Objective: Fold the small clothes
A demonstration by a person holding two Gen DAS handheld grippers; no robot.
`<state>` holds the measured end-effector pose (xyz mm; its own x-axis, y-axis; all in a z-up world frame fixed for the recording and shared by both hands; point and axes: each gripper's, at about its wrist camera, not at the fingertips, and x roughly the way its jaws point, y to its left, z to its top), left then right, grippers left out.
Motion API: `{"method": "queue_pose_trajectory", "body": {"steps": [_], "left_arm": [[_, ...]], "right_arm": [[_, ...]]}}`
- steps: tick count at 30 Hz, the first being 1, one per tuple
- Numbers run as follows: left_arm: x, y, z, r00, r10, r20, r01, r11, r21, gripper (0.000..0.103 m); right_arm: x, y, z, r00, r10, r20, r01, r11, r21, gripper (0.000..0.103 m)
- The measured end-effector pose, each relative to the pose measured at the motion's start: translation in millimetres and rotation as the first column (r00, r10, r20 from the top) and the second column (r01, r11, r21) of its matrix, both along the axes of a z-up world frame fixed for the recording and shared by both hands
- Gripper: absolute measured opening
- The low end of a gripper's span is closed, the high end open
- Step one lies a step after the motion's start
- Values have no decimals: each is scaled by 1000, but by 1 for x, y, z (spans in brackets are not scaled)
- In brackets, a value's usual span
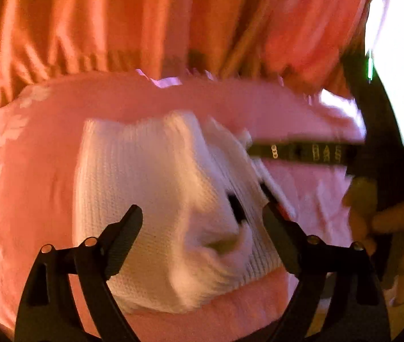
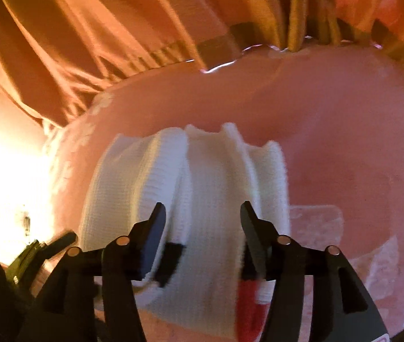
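A small white knit garment [image 1: 156, 199] with black and red marks lies bunched on a pink patterned bedspread [image 1: 30, 171]. My left gripper [image 1: 202, 213] is open just above its near edge, one finger on each side. In the right wrist view the same white garment [image 2: 202, 193] lies in ridged folds, and my right gripper [image 2: 203, 213] is open with its fingers straddling the cloth's near end. The right gripper's black body [image 1: 373, 154] and the hand holding it show at the right of the left wrist view. The picture is blurred.
An orange curtain [image 1: 144, 14] hangs behind the bed in both views [image 2: 116, 28]. Bright light washes out the far right of the left wrist view and the left of the right wrist view. The left gripper's tip [image 2: 59, 242] shows at lower left.
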<state>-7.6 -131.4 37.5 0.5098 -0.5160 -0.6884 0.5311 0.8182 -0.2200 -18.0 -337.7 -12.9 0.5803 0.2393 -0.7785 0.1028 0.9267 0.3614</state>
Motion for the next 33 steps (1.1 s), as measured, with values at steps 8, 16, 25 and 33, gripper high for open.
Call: {"method": "queue_pose_trajectory", "body": {"steps": [8, 16, 25, 33], "left_arm": [[61, 87, 15, 960, 271, -68, -276, 958, -75, 89], [61, 99, 3, 954, 293, -63, -295, 956, -14, 89], [46, 80, 3, 976, 213, -51, -214, 977, -17, 89], [37, 46, -22, 987, 138, -77, -132, 988, 78, 89]], "right_arm": [[24, 14, -24, 996, 47, -81, -37, 993, 116, 59], [45, 50, -49, 977, 135, -167, -107, 980, 169, 61], [2, 32, 38, 985, 106, 137, -116, 991, 64, 15], [5, -14, -50, 982, -52, -181, 12, 977, -213, 20]]}}
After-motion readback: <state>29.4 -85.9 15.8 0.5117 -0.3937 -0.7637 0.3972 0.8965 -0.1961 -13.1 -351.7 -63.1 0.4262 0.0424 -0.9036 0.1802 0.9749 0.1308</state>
